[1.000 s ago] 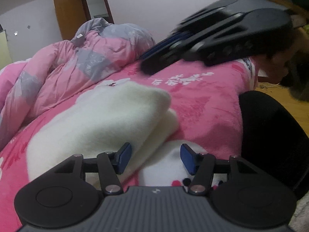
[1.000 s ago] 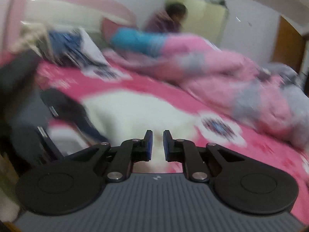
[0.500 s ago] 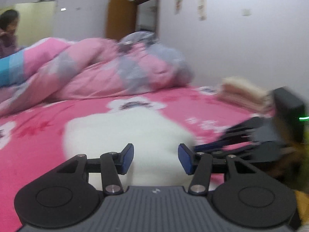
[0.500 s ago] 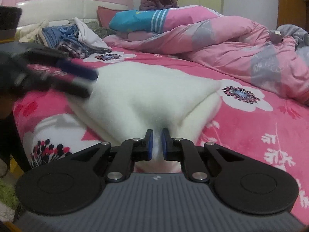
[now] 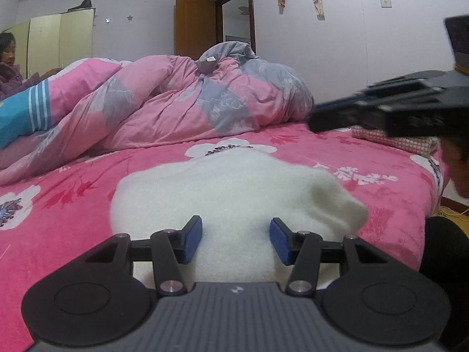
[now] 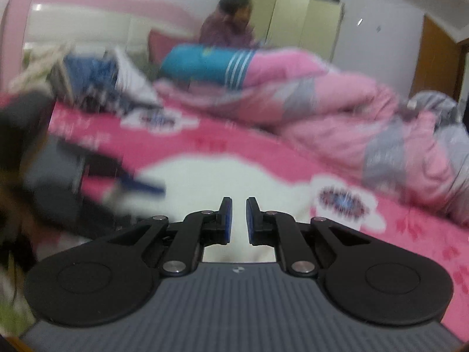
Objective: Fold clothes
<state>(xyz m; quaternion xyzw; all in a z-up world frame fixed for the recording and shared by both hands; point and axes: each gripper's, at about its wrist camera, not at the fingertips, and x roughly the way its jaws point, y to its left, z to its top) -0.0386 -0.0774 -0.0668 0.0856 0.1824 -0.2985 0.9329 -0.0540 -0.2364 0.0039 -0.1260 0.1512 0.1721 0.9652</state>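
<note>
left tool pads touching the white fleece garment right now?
Apart. In the left wrist view the left tool stands open and opening, each blue pad showing bare inner face, with the white fleece garment lying beyond and below, not pinched.

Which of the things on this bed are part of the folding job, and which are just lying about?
Part of the job:
- white garment
- left gripper, jaws opening, nothing pinched
- right gripper, shut, holding nothing I can see

Just lying about:
- pink quilt
- blue-striped pillow
- checked cloth
- heap of clothes, blurred
- seated person
</note>
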